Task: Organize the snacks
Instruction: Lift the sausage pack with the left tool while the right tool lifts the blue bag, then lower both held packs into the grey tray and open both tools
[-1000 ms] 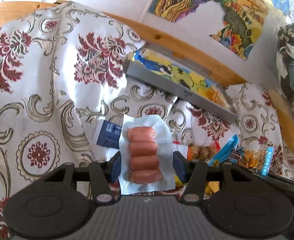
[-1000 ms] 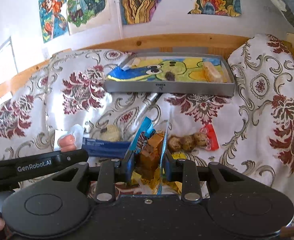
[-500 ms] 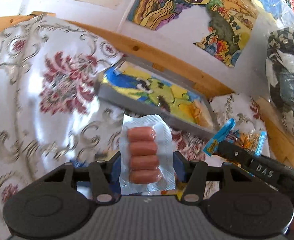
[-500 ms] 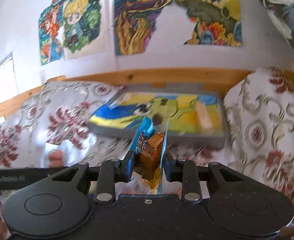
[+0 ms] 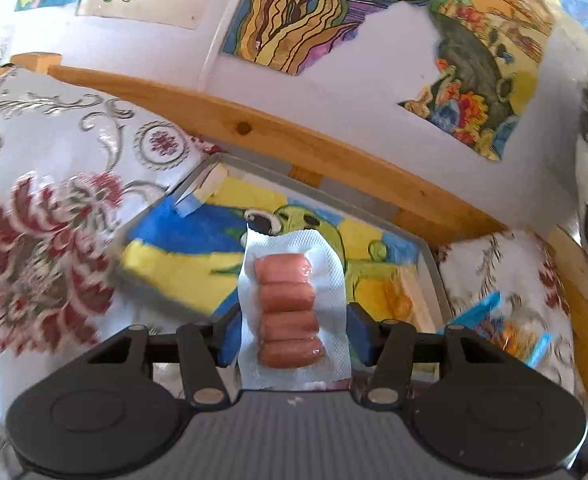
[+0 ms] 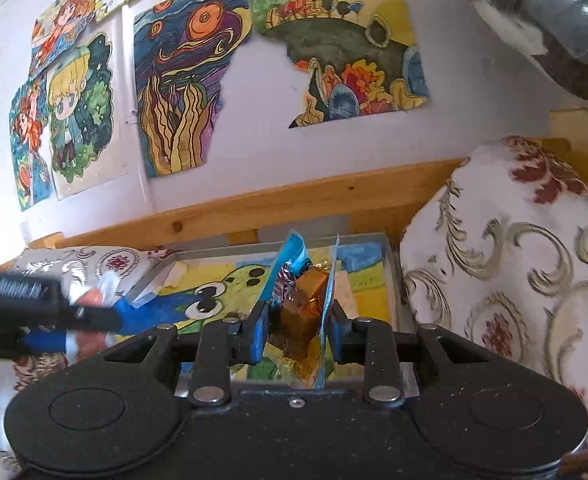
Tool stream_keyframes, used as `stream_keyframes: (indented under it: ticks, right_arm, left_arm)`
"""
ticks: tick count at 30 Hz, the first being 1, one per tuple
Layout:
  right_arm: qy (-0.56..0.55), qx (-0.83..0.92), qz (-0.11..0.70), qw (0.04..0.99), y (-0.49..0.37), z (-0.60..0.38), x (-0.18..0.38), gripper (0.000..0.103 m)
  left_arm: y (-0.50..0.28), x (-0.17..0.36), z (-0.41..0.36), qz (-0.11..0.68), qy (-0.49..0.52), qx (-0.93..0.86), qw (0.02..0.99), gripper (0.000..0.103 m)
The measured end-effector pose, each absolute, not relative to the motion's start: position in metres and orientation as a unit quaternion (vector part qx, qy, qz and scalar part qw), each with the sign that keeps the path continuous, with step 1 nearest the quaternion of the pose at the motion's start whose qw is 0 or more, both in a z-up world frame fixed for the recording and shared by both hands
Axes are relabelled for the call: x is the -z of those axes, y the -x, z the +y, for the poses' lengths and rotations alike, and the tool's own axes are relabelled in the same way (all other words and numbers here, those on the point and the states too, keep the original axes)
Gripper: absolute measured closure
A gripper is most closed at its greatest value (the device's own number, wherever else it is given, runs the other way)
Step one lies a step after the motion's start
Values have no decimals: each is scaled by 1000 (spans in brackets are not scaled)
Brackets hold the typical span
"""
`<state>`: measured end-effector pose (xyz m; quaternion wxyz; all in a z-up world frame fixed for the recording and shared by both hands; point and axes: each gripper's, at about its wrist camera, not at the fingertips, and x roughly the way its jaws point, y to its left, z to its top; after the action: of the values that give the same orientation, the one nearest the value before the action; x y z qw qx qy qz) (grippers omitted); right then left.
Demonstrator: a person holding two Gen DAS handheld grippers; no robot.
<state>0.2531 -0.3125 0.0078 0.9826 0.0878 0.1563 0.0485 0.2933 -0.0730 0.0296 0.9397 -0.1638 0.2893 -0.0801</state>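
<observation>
Low centre of the left wrist view: clear vacuum-sealed pack of four small pink sausages (image 5: 289,304), standing upright between the blue pads of the left gripper (image 5: 291,334), clamped on its lower half. Probably light and fairly stiff across the sausage block, floppy at the white film margins, glossy and likely slippery; best held across the sausages themselves rather than by the thin border, which would fold. Behind and above it in the frame, shallow grey metal tray lined with a yellow, blue and green cartoon drawing (image 5: 430,256), pack poised over its middle.

Centre of the right wrist view: blue-edged clear bag of amber-wrapped candies (image 6: 308,300), pinched edge-on between the pads of the right gripper (image 6: 298,336), top corner flaring up and to the left. Likely light, soft and crinkly, contents loose enough to shift inside; a squeeze across the bulging middle looks safer than one on the sealed edge. Same bag at lower right of the left view, blurred.

Tray (image 6: 390,280) directly beyond, holding little: a pale block toward its right side and a small dark speck near the cartoon eyes; too blurred to say more.

Around the tray, white cloth with red floral and grey scroll pattern (image 5: 49,248), light wooden rail (image 5: 334,152) above it, colourful drawings on the white wall (image 6: 189,80) across the top.
</observation>
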Motion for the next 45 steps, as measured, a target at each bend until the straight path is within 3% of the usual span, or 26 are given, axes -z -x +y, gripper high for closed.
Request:
stream_keyframes:
  ticks: [6, 24, 28, 30, 32, 39, 45]
  right_arm:
    - [-42, -69, 133, 988, -286, -297, -6, 71]
    - [-21, -87, 197, 976, -329, -292, 20, 70]
    - [-3, -79, 187, 979, -329, -293, 20, 63]
    - [-3, -73, 180, 981, -328, -295, 20, 59]
    - [-2, -69, 170, 983, -326, -298, 18, 47]
    - [-2, -50, 131, 990, -313, -305, 4, 21]
    - [-9, -36, 119, 992, -295, -310, -6, 9]
  left_arm:
    - [-341, -20, -85, 302, 156, 60, 938, 45]
    - [-377, 16, -116, 363, 117, 51, 923, 42]
    - [-376, 15, -115, 360, 120, 51, 924, 37]
    - [-375, 14, -114, 356, 122, 48, 925, 24]
    - [-372, 12, -111, 348, 125, 48, 928, 22]
    - [-355, 3, -103, 325, 132, 33, 936, 5]
    - [-333, -12, -90, 301, 138, 15, 944, 1]
